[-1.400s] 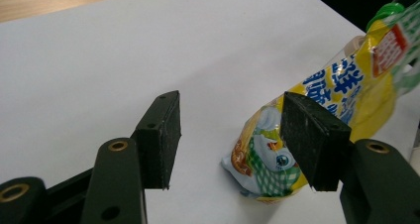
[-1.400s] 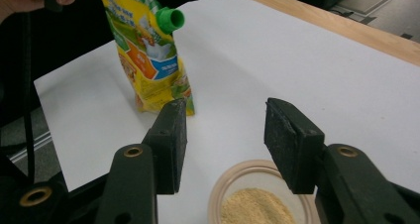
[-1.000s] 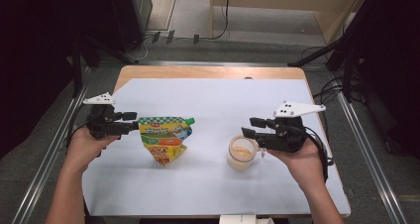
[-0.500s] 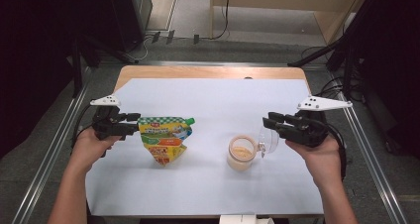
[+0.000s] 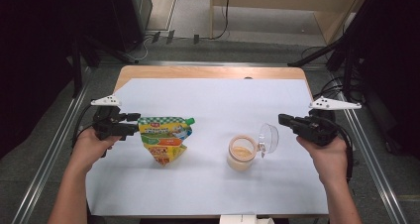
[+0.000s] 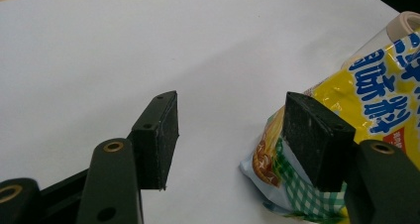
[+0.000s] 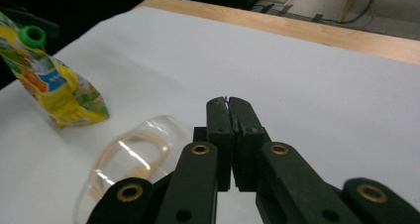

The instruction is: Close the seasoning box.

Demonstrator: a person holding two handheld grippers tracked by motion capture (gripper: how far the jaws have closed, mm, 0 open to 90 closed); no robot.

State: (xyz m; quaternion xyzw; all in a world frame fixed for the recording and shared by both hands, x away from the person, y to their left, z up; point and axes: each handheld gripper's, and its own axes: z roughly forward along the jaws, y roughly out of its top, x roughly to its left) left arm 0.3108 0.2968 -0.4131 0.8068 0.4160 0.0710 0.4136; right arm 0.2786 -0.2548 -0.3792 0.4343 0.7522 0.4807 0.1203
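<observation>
A yellow spouted pouch (image 5: 163, 137) with a green cap lies left of centre on the white sheet. My left gripper (image 5: 134, 125) is at its left edge, open. In the left gripper view (image 6: 230, 135) one pouch (image 6: 376, 100) corner pokes out beside the right jaw, and bare sheet shows between the pads. A small clear jar (image 5: 241, 153) of tan paste stands right of centre, its clear lid (image 5: 268, 137) flipped open. My right gripper (image 5: 285, 120) hovers just right of the lid; its jaws have just closed, empty. The right gripper view (image 7: 229, 102) shows the lid (image 7: 133, 154) at lower left.
The white sheet (image 5: 213, 102) covers a wooden table whose far edge (image 5: 213, 71) shows bare. Metal rails (image 5: 49, 154) run along both sides. Dark stands and cables sit on the floor behind. The person's forearms come in from the bottom.
My right gripper has drawn back to the right, away from the jar, and closed its jaws. The jar's lid now stands open. The left gripper and pouch have stayed put.
</observation>
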